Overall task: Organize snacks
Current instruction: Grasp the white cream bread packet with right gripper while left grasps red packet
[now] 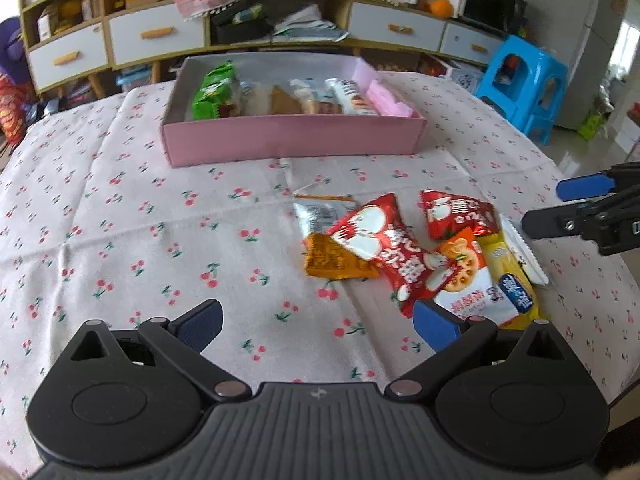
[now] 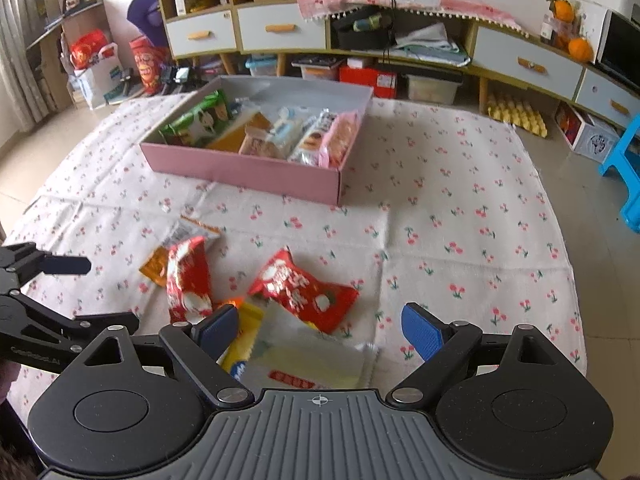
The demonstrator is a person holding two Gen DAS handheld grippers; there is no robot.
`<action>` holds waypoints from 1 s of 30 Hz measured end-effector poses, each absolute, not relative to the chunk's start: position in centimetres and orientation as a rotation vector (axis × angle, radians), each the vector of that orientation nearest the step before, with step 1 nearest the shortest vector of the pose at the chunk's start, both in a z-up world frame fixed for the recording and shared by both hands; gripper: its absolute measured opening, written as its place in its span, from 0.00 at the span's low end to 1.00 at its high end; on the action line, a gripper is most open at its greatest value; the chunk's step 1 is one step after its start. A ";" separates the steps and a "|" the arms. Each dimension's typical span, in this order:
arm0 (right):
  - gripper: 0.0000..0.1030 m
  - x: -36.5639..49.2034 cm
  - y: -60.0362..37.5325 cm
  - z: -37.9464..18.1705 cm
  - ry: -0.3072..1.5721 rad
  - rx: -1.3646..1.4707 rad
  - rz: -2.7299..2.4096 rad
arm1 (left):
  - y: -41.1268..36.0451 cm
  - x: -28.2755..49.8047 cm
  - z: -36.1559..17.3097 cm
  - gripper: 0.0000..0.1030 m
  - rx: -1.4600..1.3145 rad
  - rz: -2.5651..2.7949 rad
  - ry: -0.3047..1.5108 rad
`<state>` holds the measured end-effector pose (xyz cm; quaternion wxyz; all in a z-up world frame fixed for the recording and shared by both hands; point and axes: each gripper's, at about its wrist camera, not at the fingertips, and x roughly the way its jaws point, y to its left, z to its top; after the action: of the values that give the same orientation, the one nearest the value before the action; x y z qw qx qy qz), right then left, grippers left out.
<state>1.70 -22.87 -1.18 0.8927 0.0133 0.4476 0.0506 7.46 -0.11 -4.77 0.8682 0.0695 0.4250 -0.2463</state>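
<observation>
Snacks are what we are sorting, and going left to right in the left wrist view we are seeing bare cherry-print cloth on the worktop (image 1: 120,220) first, then the pink box (image 1: 292,140) at twelve o'clock, already lined with a row of packets from a green one (image 1: 212,92) across to a pink one (image 1: 390,102).

Nearer to us, at about one o'clock from the left claw (image 1: 316,320), the loose pile is waiting: a silver-and-orange packet (image 1: 324,240) lying partly under a red packet (image 1: 376,244), then a second red packet (image 1: 456,214), an orange-and-white cracker packet (image 1: 464,280), and a yellow packet (image 1: 508,276) at the right end. We are counting roughly five still outside the box, so we are judging the job somewhere past halfway, with the box part filled and this cluster left to move.

We are holding the left claw with its jaws spread wide and nothing between them, above bare cloth just left of the pile. The right claw (image 2: 320,328) is likewise gaping and empty, hanging over the yellow packet and a pale clear wrapper (image 2: 320,356) at its six o'clock, with a red packet (image 2: 304,288) just beyond. We are not yet touching any packet with either claw, as far as we can tell.
</observation>
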 end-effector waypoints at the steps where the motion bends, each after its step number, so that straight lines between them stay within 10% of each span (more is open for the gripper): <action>1: 0.88 1.7 -22.9 -1.4 0.940 0.030 0.111 | -0.3 7.4 -4.8 0.97 0.148 -0.526 0.881; 30: 0.76 2.5 -26.9 -5.1 1.110 0.322 -0.034 | -4.3 10.6 -5.6 0.42 -0.193 -0.399 1.019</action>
<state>2.51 -26.93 -5.10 0.8375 0.1522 0.5246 -0.0160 10.60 -4.35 -5.59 0.8496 -0.0916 0.4837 -0.1894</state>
